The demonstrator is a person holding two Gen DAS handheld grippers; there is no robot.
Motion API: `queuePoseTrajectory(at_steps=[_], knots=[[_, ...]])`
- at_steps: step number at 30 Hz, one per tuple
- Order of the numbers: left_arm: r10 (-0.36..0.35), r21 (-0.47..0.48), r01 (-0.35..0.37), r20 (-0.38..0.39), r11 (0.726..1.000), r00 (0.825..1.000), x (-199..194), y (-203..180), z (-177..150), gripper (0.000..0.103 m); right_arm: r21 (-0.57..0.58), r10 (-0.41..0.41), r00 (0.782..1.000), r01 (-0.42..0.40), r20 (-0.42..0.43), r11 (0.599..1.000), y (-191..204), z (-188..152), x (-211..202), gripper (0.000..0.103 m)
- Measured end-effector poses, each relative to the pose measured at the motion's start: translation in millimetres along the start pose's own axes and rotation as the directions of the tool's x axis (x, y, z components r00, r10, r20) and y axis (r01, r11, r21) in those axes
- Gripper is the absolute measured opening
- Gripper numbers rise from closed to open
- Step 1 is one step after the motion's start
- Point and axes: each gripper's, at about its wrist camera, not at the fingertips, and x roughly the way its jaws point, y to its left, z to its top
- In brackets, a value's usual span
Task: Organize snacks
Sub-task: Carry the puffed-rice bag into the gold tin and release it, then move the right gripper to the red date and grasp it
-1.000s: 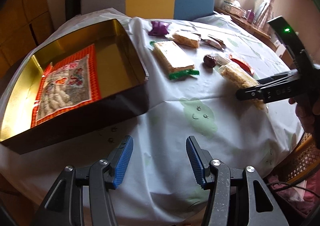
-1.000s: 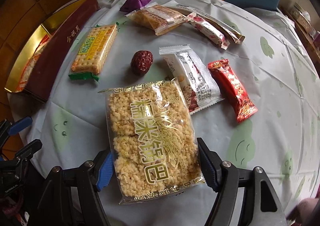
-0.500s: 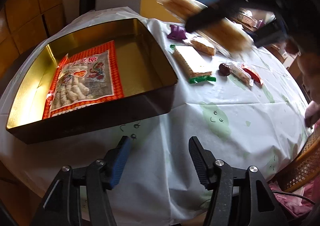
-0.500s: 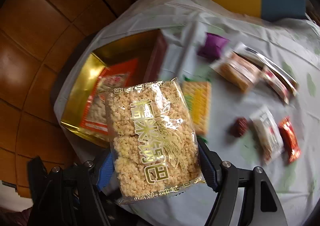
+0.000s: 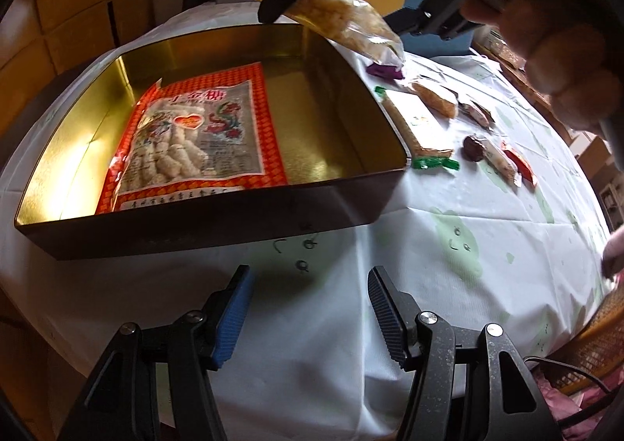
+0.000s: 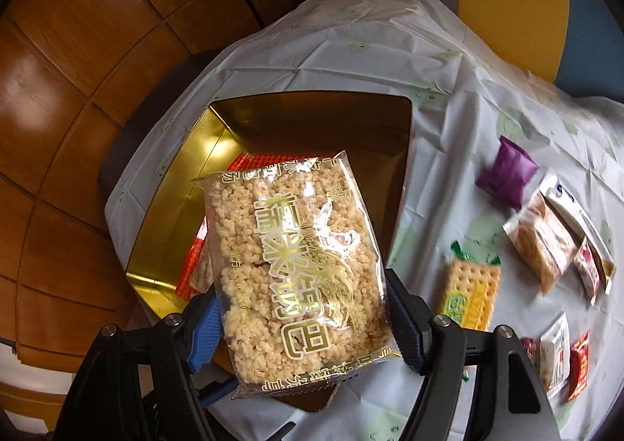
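Right tool clamped on rice-cracker bag, long axis forward, apparently above gold tin; left tool wide, idle.

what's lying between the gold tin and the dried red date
The cracker pack with green ends, lying beside the tin's right wall; the left wrist view shows the date beyond it.

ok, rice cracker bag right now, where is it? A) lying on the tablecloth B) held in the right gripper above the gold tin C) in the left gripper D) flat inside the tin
B: the right gripper is shut on the rice cracker bag, held in the air over the gold tin; the left gripper is open and holds nothing.
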Motion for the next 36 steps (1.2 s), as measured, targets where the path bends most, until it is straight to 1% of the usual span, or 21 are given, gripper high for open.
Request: queuePoseTrajectory(at_steps=[3,6,9,10,11,14,17,20,22,24,26,27,29,31,33,34,36], knots=[[0.0,-0.012,0.0,-0.009,1.0,1.0,3.2,2.9,0.1,0.061,0.019,-0.008,1.0,0.007,0.013,1.0,2.6,9.5,8.5,0.075],[0.001,-0.012,-0.001,-0.008,1.0,1.0,3.8,3.9,0.5,0.061,0.039,-0.01,0.998,0.008,0.054,0.999,2.7,18.6,14.5,0.076],[0.003,-0.013,-0.003,-0.007,1.0,1.0,4.4,4.5,0.2,0.061,0.068,-0.015,0.996,0.009,0.092,0.998,-1.6,21.9,13.9,0.08],[0.004,-0.011,-0.004,-0.007,1.0,1.0,4.7,4.2,-0.1,0.061,0.074,-0.01,0.995,0.002,0.103,0.997,-3.5,22.7,11.7,0.083],[0.007,-0.008,-0.007,-0.006,1.0,1.0,4.8,3.7,-0.6,0.062,0.074,-0.004,0.994,-0.004,0.112,0.997,-6.0,21.9,8.2,0.083],[0.013,0.0,-0.013,-0.005,1.0,1.0,4.4,1.6,-1.0,0.063,0.059,-0.016,0.991,0.008,0.134,0.998,-13.3,15.0,-4.3,0.083],[0.016,0.008,-0.016,-0.004,1.0,1.0,3.8,0.4,-1.7,0.063,0.038,-0.038,0.987,0.033,0.158,0.999,-21.8,-1.0,-20.3,0.083],[0.019,0.022,-0.019,-0.003,1.0,1.0,4.1,-2.8,-1.9,0.064,0.031,-0.094,0.979,0.09,0.179,0.995,-40.9,-20.8,-34.5,0.083],[0.023,0.036,-0.023,0.0,0.999,1.0,3.7,-6.6,-2.3,0.064,0.05,-0.128,0.975,0.121,0.181,0.991,-57.9,-36.7,-47.0,0.082],[0.024,0.054,-0.025,0.008,0.998,1.0,2.7,-11.5,-3.3,0.066,0.077,-0.165,0.968,0.153,0.186,0.985,-78.7,-55.2,-61.7,0.08],[0.026,0.077,-0.027,0.013,0.997,1.0,2.0,-16.8,-4.5,0.067,0.115,-0.211,0.96,0.192,0.182,0.975,-102.3,-73.4,-75.7,0.076],[0.026,0.09,-0.027,0.014,0.996,1.0,1.6,-19.6,-5.1,0.067,0.142,-0.235,0.956,0.211,0.177,0.967,-115.8,-81.1,-81.7,0.075],[0.025,0.115,-0.027,0.015,0.993,1.0,1.0,-25.9,-6.2,0.067,0.2,-0.275,0.947,0.241,0.165,0.95,-142.8,-95.1,-92.6,0.066],[0.025,0.142,-0.028,0.017,0.99,1.0,-0.2,-32.3,-6.7,0.067,0.251,-0.32,0.935,0.276,0.153,0.928,-167.7,-107.6,-102.2,0.064],[0.024,0.161,-0.027,0.02,0.987,1.0,-2.3,-37.0,-6.4,0.067,0.29,-0.347,0.927,0.296,0.141,0.91,-190.2,-119.3,-109.9,0.062],[0.024,0.168,-0.027,0.021,0.985,0.999,-2.7,-39.5,-5.8,0.067,0.307,-0.354,0.925,0.301,0.135,0.903,-200.1,-124.0,-112.1,0.056],[0.03,0.182,-0.033,0.019,0.983,0.999,-1.8,-43.5,-4.7,0.067,0.33,-0.352,0.927,0.296,0.125,0.896,-216.4,-133.6,-114.5,0.051]])
